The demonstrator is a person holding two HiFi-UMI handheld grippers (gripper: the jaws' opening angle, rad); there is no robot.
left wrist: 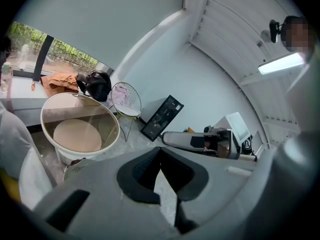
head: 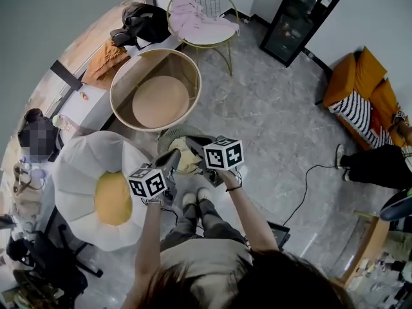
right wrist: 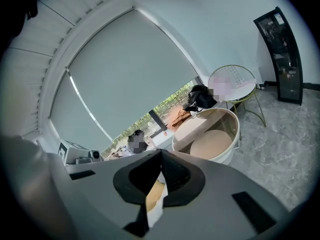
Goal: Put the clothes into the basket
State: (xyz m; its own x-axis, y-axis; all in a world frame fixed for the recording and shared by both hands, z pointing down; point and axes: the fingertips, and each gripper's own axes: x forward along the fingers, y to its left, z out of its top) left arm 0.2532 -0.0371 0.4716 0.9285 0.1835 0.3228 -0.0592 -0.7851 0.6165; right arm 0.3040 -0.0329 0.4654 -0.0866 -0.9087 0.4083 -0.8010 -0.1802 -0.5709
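A cream-yellow garment hangs at the centre of the head view, bunched between my two tools. It sits over a small mesh basket on the grey floor. The large round basket stands just above it in the frame, clear of the cloth.

My right tool has its jaws pressed together on a fold of the garment, which shows yellow and white just beneath the tips in the right gripper view. My left tool also has its jaws together, but its own view shows only floor behind them and no cloth.

As I judge it, the whole load hangs from one thin pinch. A quick swing towards the large basket could pull the fold free and drop the garment on the floor. The trailing hem could also catch the mesh basket's rim and tip it, or drape over the big basket's edge instead of landing inside.
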